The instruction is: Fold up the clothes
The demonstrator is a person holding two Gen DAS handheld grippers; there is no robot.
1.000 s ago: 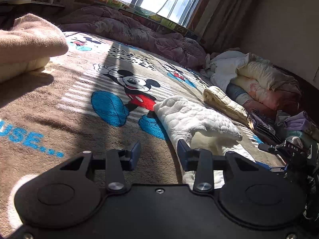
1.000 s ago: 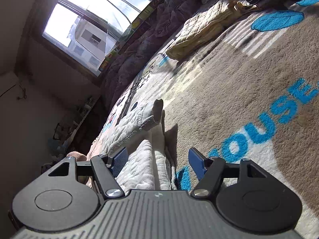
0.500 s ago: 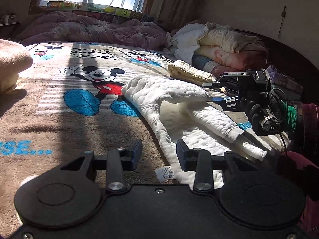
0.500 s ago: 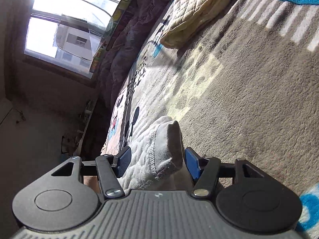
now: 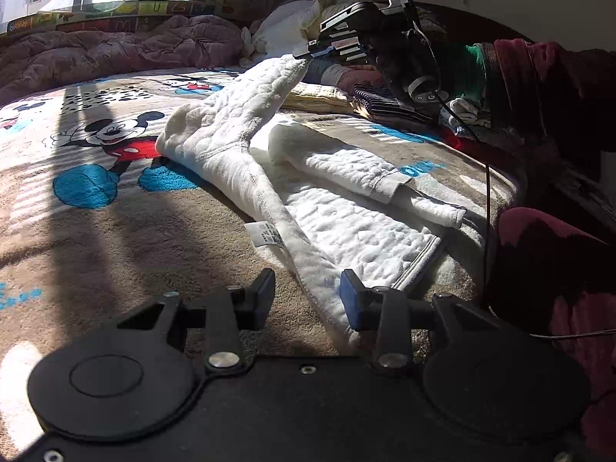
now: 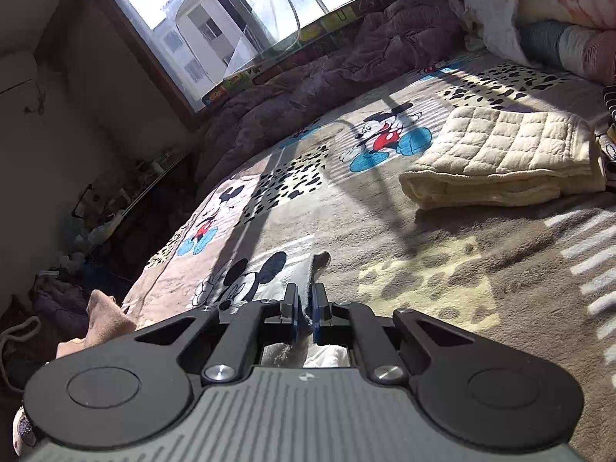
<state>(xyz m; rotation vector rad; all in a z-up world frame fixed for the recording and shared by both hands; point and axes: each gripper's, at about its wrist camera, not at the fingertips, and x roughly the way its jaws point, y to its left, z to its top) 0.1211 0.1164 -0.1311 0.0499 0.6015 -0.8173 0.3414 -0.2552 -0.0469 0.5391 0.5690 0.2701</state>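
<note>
A white quilted garment (image 5: pixel 338 208) lies on the Mickey Mouse blanket (image 5: pixel 96 215) that covers the bed, and everything here is placed from that garment. Its near hem runs straight between the fingers of the left tool (image 5: pixel 308 298), which stands wide open with the cloth edge in the gap but not pinched; the blue pad (image 5: pixel 348 304) on one finger sits just beside the hem. A care label (image 5: pixel 265 234) sticks out from the garment's left edge. The far corner of the garment is lifted off the blanket into a tilted peak, and the right tool (image 5: pixel 308 52) has its fingers closed tight on that tip; from the right wrist view the same right tool (image 6: pixel 304 310) shows its pads pressed onto a thin fold of white cloth. A sleeve (image 5: pixel 346 165) lies folded across the garment's middle, its cuff pointing toward the right edge. To the left of the garment the blanket is open, brown and sunlit with long shadows. Beyond the lifted corner lies a folded cream quilted piece (image 6: pixel 504 158), apart from the garment, and beside it a striped dark item (image 5: pixel 389 106). Farther back a crumpled purple duvet (image 5: pixel 115 50) lies along the window (image 6: pixel 246 15). To the right of the garment, near the bed's edge, is the person's dark red clothing (image 5: pixel 550 254).
</note>
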